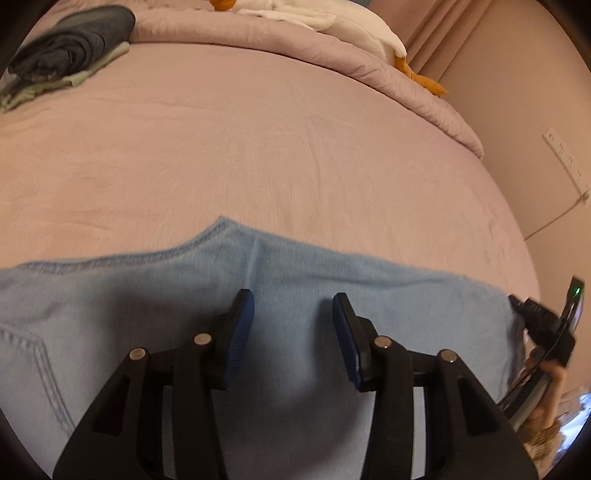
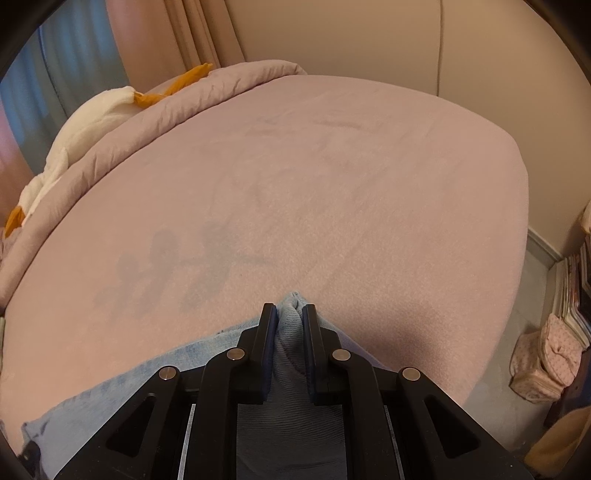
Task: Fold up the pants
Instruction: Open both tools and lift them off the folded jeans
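Pants [image 1: 295, 302] of pale blue denim lie spread on the pink bed [image 1: 258, 155]. Above them the left gripper [image 1: 293, 306] hovers with its jaws wide apart, holding nothing. At the pants' right edge, the right gripper [image 2: 290, 314] is clamped on a bunched fold of denim.

A wide bed [image 1: 258, 147] covered in a dusty pink sheet fills most of both views. A rolled pink quilt [image 2: 147, 118] lines its far edge, with a white and orange plush toy [image 2: 92, 114] lying along it. Folded dark grey and pale green clothes [image 1: 66, 51] sit at one corner. Beige walls [image 2: 369, 37] and pink curtains [image 2: 192, 33] stand behind. A white power strip [image 1: 567, 162] lies on the floor beside the bed. A spotted pink fabric bag [image 2: 546, 362] leans near stacked books.
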Available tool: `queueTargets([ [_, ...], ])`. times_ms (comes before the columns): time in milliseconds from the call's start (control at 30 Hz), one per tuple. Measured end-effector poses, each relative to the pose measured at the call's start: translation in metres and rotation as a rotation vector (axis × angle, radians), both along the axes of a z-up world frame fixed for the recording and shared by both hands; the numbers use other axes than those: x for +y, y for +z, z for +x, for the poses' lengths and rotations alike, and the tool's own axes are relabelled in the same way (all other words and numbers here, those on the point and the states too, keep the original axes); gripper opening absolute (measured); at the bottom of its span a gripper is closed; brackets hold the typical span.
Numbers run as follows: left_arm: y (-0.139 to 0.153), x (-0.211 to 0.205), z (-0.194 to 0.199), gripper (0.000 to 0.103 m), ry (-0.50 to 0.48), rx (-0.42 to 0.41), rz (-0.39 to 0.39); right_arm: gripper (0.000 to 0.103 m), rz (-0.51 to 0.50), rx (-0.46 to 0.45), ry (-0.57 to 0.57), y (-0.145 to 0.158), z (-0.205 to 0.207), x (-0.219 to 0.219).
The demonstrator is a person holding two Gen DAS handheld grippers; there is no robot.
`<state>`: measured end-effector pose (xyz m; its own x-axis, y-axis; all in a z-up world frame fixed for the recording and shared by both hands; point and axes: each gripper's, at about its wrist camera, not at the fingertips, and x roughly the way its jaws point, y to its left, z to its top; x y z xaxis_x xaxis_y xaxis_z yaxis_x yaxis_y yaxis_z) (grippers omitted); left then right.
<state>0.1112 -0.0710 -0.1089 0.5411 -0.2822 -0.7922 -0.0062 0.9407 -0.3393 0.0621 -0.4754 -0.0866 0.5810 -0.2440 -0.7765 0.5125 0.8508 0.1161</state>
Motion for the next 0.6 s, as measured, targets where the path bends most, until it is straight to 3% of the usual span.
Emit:
queueTargets([
  [133, 0.003, 0.001, -0.015, 0.042, 0.011, 0.002, 0.020, 0.010, 0.006, 0.001, 0.009, 0.001, -0.001, -0.001],
  [300, 0.008, 0.012, -0.031, 0.042, 0.037, 0.022, -0.033, 0.014, 0.006, 0.003, 0.023, 0.005, -0.009, 0.002],
  [400, 0.012, 0.016, -0.037, 0.042, 0.050, 0.036, -0.045, 0.026, 0.005, -0.002, 0.034, 0.010, -0.020, 0.009],
  [467, 0.017, 0.017, -0.042, 0.042, 0.056, 0.034, -0.035, 0.041, 0.006, -0.009, 0.041, 0.015, -0.029, 0.014],
  [600, 0.026, 0.014, -0.050, 0.044, 0.058, 0.037, -0.006, 0.053, -0.023, 0.001, 0.078, 0.025, -0.038, 0.028],
])
